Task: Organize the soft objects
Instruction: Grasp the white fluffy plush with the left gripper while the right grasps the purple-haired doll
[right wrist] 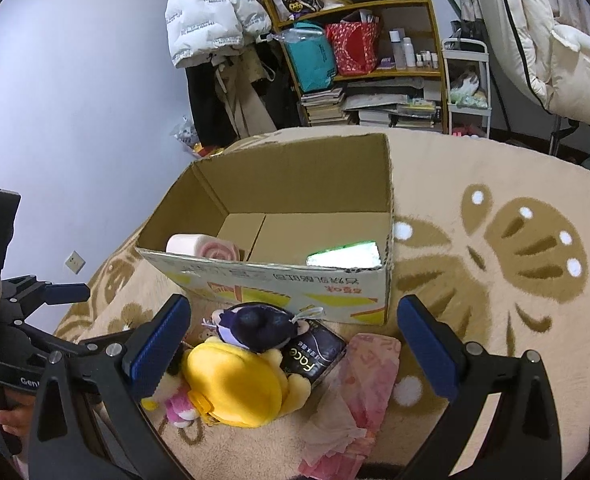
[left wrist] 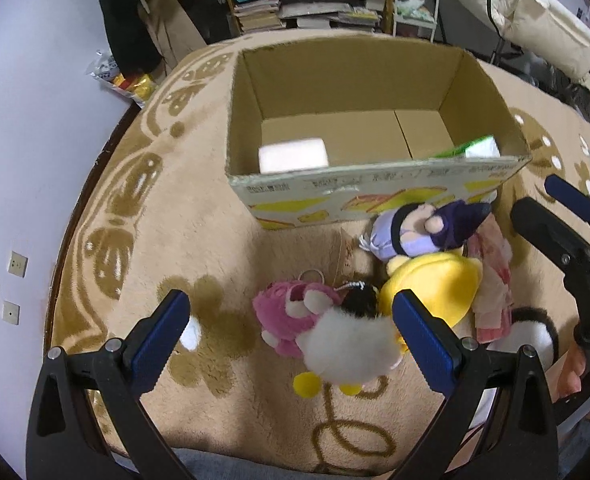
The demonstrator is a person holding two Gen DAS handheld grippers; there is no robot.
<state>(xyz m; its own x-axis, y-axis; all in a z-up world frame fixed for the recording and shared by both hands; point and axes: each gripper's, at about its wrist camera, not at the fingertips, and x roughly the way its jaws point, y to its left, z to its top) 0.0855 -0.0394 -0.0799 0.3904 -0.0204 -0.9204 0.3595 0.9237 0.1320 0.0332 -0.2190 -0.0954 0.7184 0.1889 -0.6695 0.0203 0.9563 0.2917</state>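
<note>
Both the left gripper (left wrist: 291, 322) and right gripper (right wrist: 295, 338) were held spread wide and empty above the plush toys (right wrist: 235, 384), with the cardboard box (left wrist: 375, 188) positioned just beyond them.

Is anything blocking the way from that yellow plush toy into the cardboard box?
Partly. The purple plush rests on the yellow plush's far edge, between it and the box's near wall. The box top is open, so lifting over looks feasible.
</note>
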